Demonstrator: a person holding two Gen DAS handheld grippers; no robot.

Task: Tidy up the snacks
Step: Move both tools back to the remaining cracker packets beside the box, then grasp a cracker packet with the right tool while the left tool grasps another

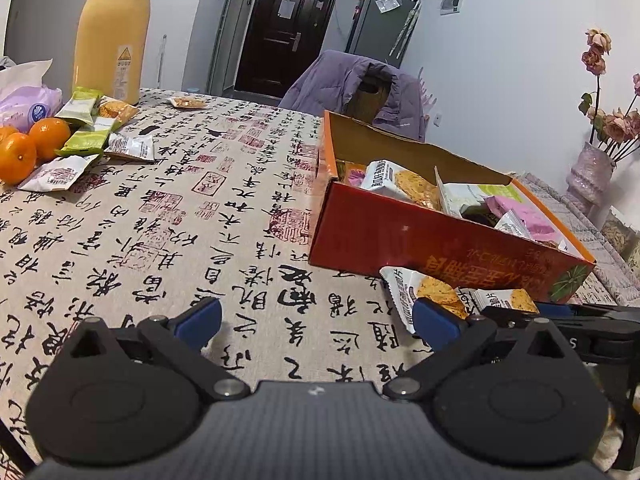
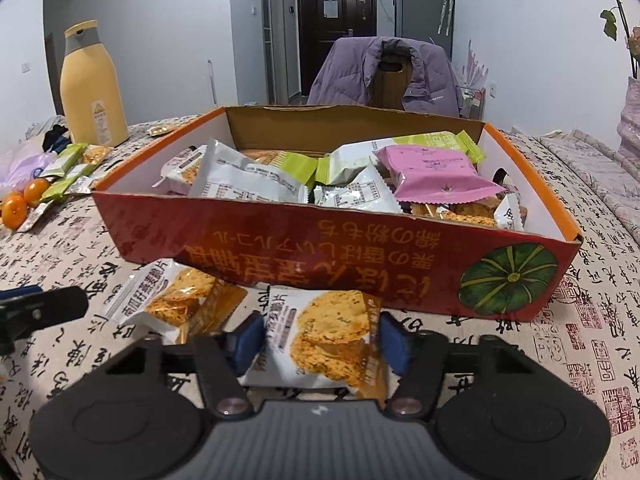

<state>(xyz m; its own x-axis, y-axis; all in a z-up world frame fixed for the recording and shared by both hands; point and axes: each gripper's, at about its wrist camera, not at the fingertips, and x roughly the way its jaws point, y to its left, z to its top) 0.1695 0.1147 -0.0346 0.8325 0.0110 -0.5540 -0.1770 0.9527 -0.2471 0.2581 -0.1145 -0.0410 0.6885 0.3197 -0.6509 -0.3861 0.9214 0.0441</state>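
Right gripper [image 2: 320,334]: jaws clamped on a cracker packet [image 2: 320,340], blue pads pressing both its sides. The packet has a white printed end and a clear orange window showing speckled golden crackers; it sits on the tabletop [image 2: 560,340] just in front of the red snack box [image 2: 360,252]. A second, matching packet [image 2: 172,300] lies beside it to the left. Box is part full of white, green and pink packets. Left gripper [image 1: 318,322]: jaws apart, empty, over the tabletop.
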